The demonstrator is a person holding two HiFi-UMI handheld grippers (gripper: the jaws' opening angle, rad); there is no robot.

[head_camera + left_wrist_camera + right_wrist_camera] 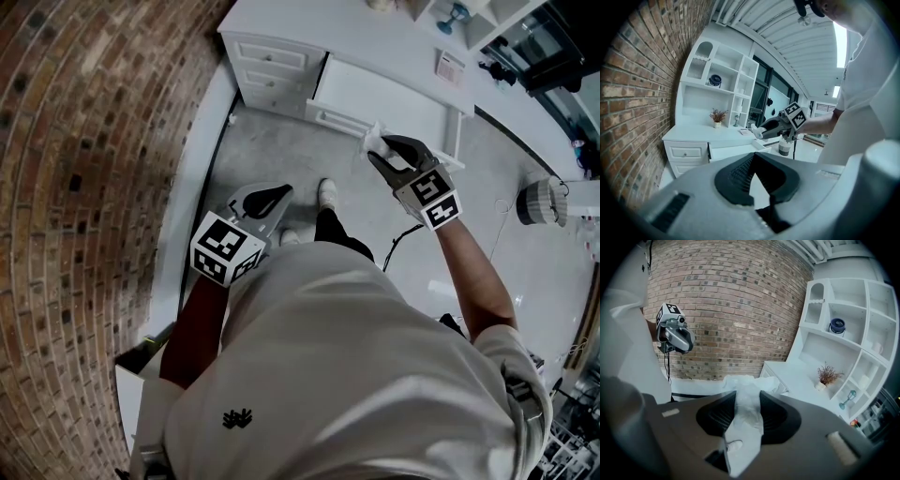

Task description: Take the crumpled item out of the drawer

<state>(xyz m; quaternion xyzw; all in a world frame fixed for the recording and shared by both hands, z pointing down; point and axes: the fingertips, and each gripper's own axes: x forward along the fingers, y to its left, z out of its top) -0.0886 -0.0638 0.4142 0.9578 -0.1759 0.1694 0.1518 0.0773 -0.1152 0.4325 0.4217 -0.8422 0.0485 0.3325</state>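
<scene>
The crumpled item (374, 142) is a white, crinkled wad of thin sheet. My right gripper (382, 153) is shut on it, holding it in the air just in front of the open white drawer (398, 105). In the right gripper view the crumpled item (748, 401) runs up between the two dark pads and bulges out past the right gripper (749, 391). The left gripper view shows the crumpled item (757, 132) at the tip of the right gripper (774, 127), above the drawer (736, 151). My left gripper (275, 194) hangs low at my left side, shut and empty, its left gripper (753, 155) tips meeting.
A white desk (272, 58) with small drawers stands against the brick wall (94, 141), and a white shelf unit (843, 348) rises above it with a blue jar (837, 326) and a dried plant (827, 375). A round grey-white object (539, 200) stands on the floor at right. My shoes (326, 192) are near the desk.
</scene>
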